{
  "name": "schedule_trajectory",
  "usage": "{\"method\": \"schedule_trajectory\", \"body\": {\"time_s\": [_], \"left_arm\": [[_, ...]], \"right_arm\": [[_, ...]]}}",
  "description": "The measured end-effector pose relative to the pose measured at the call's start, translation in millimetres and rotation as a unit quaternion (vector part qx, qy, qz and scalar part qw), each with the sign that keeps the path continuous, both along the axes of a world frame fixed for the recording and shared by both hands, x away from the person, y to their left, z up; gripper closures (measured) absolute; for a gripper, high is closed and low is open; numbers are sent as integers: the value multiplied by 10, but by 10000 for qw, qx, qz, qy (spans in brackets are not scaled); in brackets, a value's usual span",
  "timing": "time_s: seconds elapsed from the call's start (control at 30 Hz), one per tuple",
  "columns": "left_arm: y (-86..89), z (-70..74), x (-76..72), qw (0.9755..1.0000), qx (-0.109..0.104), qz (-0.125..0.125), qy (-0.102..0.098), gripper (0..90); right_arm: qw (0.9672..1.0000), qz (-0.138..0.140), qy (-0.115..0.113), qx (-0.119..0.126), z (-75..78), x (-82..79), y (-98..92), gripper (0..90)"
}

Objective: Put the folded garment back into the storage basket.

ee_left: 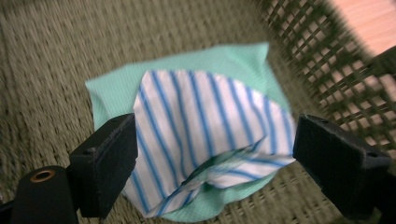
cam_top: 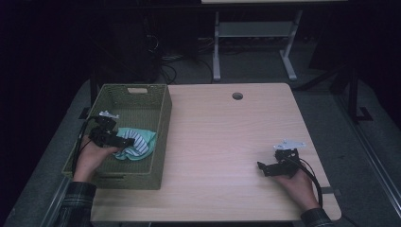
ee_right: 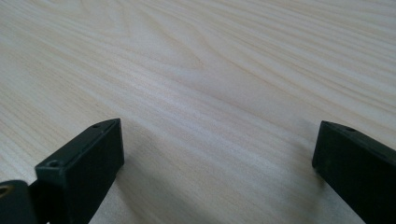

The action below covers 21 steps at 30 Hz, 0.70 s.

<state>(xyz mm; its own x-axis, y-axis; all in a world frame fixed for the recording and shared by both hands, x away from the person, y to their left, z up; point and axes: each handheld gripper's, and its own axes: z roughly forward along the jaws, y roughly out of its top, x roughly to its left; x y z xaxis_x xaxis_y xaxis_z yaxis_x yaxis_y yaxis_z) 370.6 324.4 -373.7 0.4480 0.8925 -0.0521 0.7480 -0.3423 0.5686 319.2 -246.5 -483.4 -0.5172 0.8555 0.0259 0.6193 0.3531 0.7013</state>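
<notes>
Your left claw (ee_left: 212, 154) hangs wide open over the striped cloth (ee_left: 205, 135), holding nothing. That cloth lies in the green basket (cam_top: 161, 137) on the wooden table (cam_top: 227, 142); the room behind is dark.

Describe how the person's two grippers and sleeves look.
Both the left gripper and the right gripper are black, with two blocky, flat-faced jaws showing small screw holes. A grey three-cornered plate tops each, and a black cable trails from each. The left gripper view shows a brass-coloured ring beside one jaw. The sleeves are dark plaid.
</notes>
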Motion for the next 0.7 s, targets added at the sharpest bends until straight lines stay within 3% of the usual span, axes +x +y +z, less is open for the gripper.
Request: {"method": "schedule_trajectory", "body": {"time_s": [0.4,0.7], "left_arm": [[-264,345,-96,9977,-431,-232,-473,135],[-588,470,-143,9936,-678,-596,-675,135]], "right_arm": [[10000,3,0,2,0,0,0,16],[10000,2,-1,3,0,0,0,16]]}}
